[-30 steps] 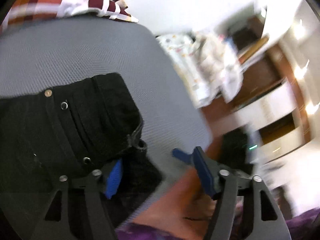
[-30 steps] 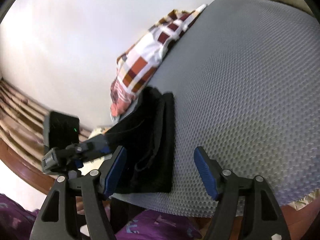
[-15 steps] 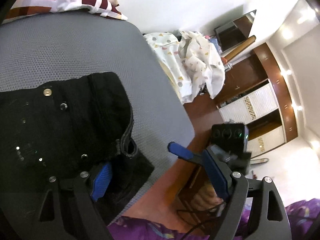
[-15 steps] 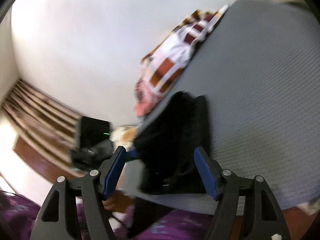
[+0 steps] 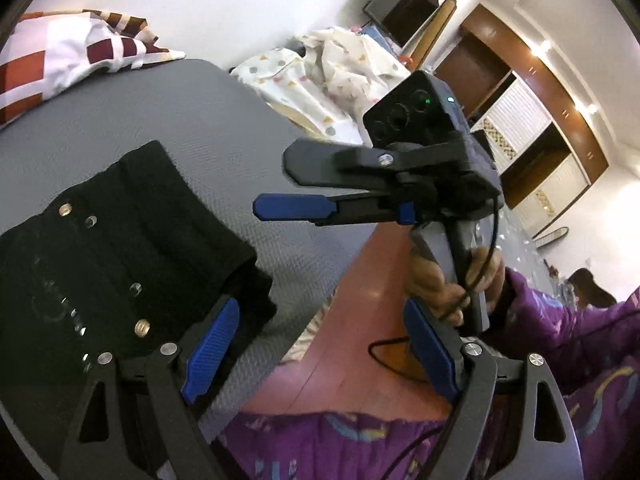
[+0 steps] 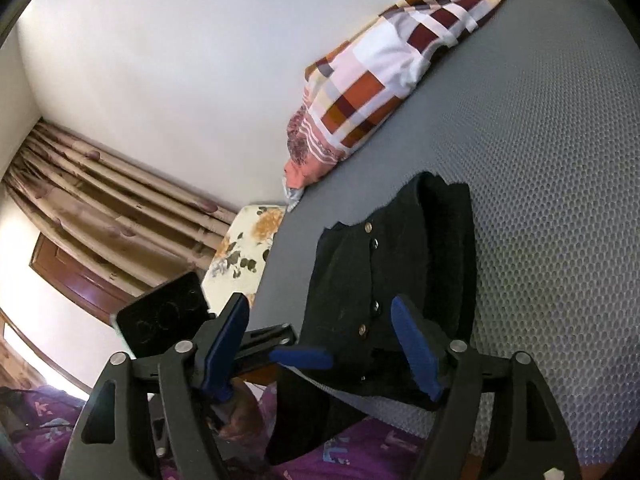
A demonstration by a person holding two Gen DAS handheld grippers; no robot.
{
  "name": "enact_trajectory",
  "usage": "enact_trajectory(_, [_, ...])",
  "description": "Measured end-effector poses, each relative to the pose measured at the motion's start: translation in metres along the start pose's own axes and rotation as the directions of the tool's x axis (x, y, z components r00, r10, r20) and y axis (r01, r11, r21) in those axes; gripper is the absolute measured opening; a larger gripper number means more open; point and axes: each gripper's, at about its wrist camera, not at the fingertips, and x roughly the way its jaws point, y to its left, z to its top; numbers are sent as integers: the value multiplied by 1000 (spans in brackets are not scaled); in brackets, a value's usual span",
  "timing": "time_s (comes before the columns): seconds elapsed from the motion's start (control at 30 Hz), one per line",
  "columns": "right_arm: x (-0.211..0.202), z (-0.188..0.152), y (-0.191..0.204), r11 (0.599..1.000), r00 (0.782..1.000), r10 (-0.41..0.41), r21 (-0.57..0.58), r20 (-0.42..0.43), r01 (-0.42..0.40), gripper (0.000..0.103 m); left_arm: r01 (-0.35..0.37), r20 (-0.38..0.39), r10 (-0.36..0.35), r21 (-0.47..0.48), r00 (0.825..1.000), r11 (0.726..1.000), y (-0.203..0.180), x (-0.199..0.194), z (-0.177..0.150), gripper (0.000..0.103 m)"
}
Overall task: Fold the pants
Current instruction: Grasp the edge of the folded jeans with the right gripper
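Black pants (image 5: 120,248) with metal snaps lie folded on the grey mattress (image 5: 180,120), at its near edge; part hangs over the edge in the right wrist view (image 6: 392,272). My left gripper (image 5: 320,348) is open and empty, its left finger over the pants' corner, its right finger off the bed. My right gripper (image 6: 328,344) is open and empty just above the pants' near end. The right gripper also shows in the left wrist view (image 5: 296,184), open, above the mattress edge. The left gripper shows in the right wrist view (image 6: 288,344).
A checked red, white and orange pillow (image 6: 380,80) lies at the mattress's far side by the wall. A white patterned cloth pile (image 5: 320,80) lies beyond the mattress. The person's purple clothing (image 5: 360,444) is close below. Curtains (image 6: 100,208) and wooden cabinets (image 5: 520,120) stand around.
Both grippers have pulled back from the pants and swung toward each other. The right gripper now fills the middle of the left wrist view. The pants lie still.
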Motion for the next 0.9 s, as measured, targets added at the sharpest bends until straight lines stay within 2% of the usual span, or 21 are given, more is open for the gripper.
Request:
enact_trajectory(0.07, [2, -6, -6, 999, 1000, -21, 24, -5, 21, 73, -10, 32, 11, -23, 999, 1000, 2, -13, -5, 84])
enact_trajectory(0.2, [-4, -16, -18, 995, 998, -51, 86, 30, 48, 73, -110, 104, 124, -128, 987, 986, 25, -51, -21, 84])
enact_trajectory(0.37, [-3, -18, -31, 989, 996, -84, 123, 21, 81, 73, -180, 140, 233, -314, 962, 932, 73, -87, -56, 84])
enact_trajectory(0.43, [4, -17, -30, 990, 996, -84, 112, 6, 83, 69, -196, 147, 266, -373, 953, 907, 87, -97, -70, 84])
enact_trajectory(0.5, [15, -16, -28, 990, 994, -105, 91, -28, 107, 53, -185, 161, 273, -420, 948, 888, 96, -106, -81, 84])
enact_trajectory(0.63, [30, -15, -23, 986, 985, -155, 51, -71, 159, 49, -170, 180, 283, -473, 942, 864, 105, -112, -96, 84])
enact_trajectory(0.67, [32, -14, -21, 985, 984, -165, 46, -74, 168, 42, -170, 180, 284, -476, 942, 863, 106, -113, -98, 84])
enact_trajectory(0.7, [34, -13, -19, 982, 980, -184, 32, -79, 187, 25, -173, 177, 286, -475, 942, 863, 106, -112, -99, 84])
enact_trajectory(0.73, [36, -13, -16, 975, 971, -220, 0, -90, 221, 15, -178, 173, 289, -472, 942, 864, 105, -112, -99, 84])
enact_trajectory(0.8, [41, -13, -4, 961, 956, -274, -61, -105, 269, 12, -192, 162, 296, -463, 941, 865, 103, -110, -100, 84])
enact_trajectory(0.9, [41, -13, 13, 946, 945, -314, -111, -89, 304, 11, -209, 153, 305, -450, 940, 868, 101, -109, -99, 84])
